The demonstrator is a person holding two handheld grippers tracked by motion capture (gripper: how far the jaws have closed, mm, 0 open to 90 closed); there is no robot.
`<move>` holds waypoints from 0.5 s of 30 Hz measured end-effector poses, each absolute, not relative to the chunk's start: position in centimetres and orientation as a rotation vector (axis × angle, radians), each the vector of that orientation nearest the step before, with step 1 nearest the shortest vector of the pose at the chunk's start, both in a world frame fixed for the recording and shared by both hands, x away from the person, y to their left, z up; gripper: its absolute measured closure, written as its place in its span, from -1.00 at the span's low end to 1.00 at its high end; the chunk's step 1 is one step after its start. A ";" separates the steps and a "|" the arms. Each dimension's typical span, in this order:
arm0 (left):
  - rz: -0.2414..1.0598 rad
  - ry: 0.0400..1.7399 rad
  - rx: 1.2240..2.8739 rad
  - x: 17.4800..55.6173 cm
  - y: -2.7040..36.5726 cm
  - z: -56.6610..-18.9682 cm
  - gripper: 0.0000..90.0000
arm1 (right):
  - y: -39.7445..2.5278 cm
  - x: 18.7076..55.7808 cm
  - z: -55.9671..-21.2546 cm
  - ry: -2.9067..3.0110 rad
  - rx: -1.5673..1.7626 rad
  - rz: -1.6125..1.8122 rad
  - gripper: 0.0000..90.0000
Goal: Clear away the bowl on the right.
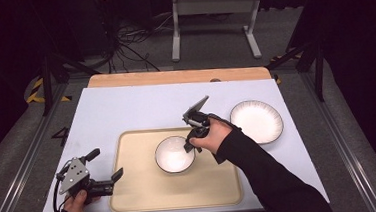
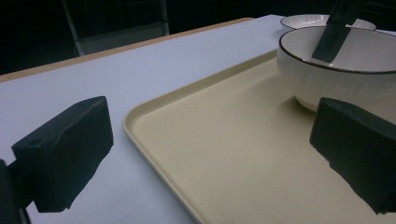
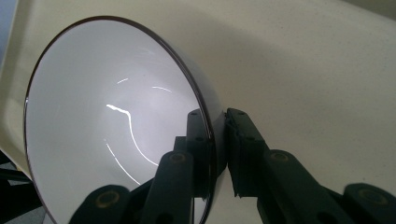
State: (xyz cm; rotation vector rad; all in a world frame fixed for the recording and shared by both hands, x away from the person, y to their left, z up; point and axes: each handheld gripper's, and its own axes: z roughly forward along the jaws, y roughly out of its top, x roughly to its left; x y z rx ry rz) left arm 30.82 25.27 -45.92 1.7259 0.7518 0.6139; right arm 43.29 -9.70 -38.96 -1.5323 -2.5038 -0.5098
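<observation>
From the high view, the white bowl (image 1: pixel 175 154) sits on the beige tray (image 1: pixel 147 196), a little toward twelve o'clock of the tray's middle. The right gripper (image 1: pixel 192 140) comes at it from about two o'clock and pinches the rim on that side. The left gripper (image 1: pixel 105 164) waits at the tray's nine o'clock edge, jaws spread and holding nothing. A white plate (image 1: pixel 256 121) lies on the white table (image 1: pixel 126 105) at roughly three o'clock of the bowl, well clear of the tray. The far half of the table is bare, so there is plenty of room to carry.

In the left gripper view, the bowl (image 2: pixel 341 74) stands upright near the tray's raised lip (image 2: pixel 154 100), its ribbed wall and dark rim plain to see. It looks like glazed ceramic: stiff, fairly heavy for a rim pinch, slick, and likely to chip if knocked. The tray's lip is low but would catch a dragged foot, so I'd expect a lift first.

In the right gripper view, the jaws are clamped across the bowl's rim (image 3: pixel 205 112), one inside, one outside. Held by a single edge, the bowl may well tip or slip; a deep bite on the rim looks like the sound hold.
</observation>
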 end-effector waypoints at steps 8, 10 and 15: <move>0.614 0.750 1.727 30.8 25.3 -45.9 -1.00 | -9.4 43.2 -39.6 -2.506 -1.519 -0.502 0.78; 0.614 0.752 1.727 30.8 25.3 -45.9 -1.00 | -9.4 43.1 -39.8 -2.507 -1.514 -0.499 0.78; 0.614 0.752 1.728 30.8 25.3 -45.9 -1.00 | -9.4 43.2 -39.9 -2.504 -1.518 -0.500 0.78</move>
